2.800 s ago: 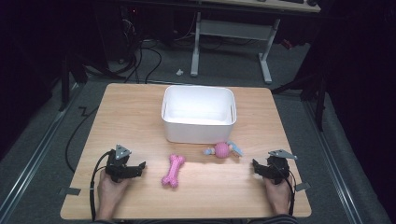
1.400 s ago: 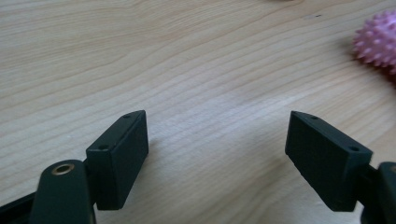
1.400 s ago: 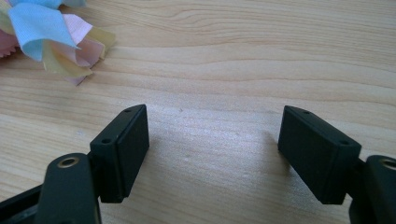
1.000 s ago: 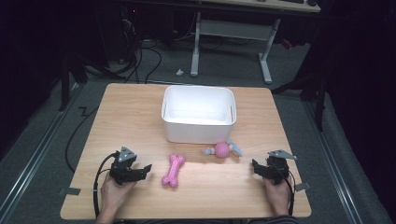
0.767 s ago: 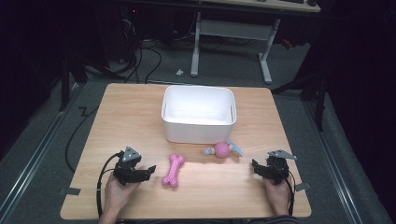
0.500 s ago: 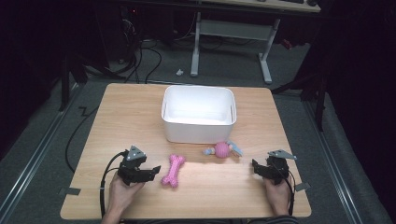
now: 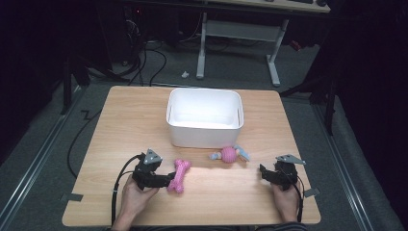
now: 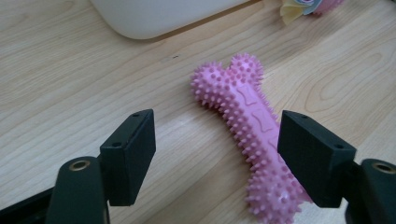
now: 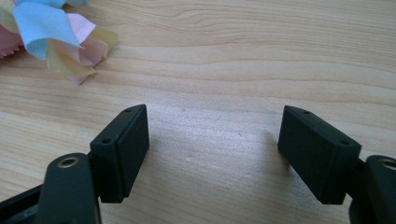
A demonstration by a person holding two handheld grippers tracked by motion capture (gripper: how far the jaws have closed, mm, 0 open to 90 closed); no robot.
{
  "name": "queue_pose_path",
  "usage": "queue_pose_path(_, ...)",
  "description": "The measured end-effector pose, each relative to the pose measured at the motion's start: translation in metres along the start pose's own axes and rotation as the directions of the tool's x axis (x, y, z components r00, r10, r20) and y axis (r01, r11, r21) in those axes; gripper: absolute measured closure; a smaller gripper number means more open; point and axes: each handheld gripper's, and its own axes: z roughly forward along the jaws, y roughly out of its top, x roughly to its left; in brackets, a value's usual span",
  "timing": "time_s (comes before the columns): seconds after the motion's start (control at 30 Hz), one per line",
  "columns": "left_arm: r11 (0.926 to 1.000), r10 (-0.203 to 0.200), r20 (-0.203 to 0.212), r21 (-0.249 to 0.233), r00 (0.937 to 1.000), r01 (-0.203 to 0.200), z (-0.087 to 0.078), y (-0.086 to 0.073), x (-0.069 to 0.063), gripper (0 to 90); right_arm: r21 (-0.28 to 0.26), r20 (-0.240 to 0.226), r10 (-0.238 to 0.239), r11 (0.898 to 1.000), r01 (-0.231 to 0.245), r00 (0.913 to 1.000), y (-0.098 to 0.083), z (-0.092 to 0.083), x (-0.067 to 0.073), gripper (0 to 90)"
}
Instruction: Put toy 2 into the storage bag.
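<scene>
Left gripper (image 8: 215, 154): jaws wide apart, low over the table (image 7: 120, 115), straddling the near end of the pink spiked bone (image 8: 252, 135); nothing held. Step judged: approach before a grasp; next, centre on the bone's shaft and close. Right gripper (image 9: 212, 149): wide apart, idle, holding nothing. White bin (image 7: 204, 137): appears empty. Pink ribboned ball (image 7: 229, 154): just before the bin.

Wooden table (image 7: 144, 120): I worked at its near edge. White bin (image 7: 204, 117): stood at centre, toward the far side. Pink spiky bone (image 7: 178, 175): lay near-left of the bin, one end just beside my left gripper (image 7: 166, 180), which my left hand (image 7: 135, 197) held low over the table. Pink ball with cloth tails (image 7: 229, 154): lay just in front of the bin. Right gripper (image 7: 263, 173): held in my right hand (image 7: 286, 202) at near right, well apart from the ball.
</scene>
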Motion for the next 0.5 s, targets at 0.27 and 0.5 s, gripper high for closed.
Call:
queue_pose_path(0.27,0.9995,0.018,0.015,0.026,0.9997,-0.018,0.014,0.006,-0.012,26.9,0.0,-0.001,0.002,1.0,-0.002,1.0,0.0,0.0,0.0,25.0)
queue_pose_path(0.5,0.9981,0.016,0.012,0.06,0.9998,-0.017,0.024,0.009,-0.018,26.9,0.0,-0.001,0.001,1.0,-0.001,1.0,0.0,0.0,0.0,25.0)
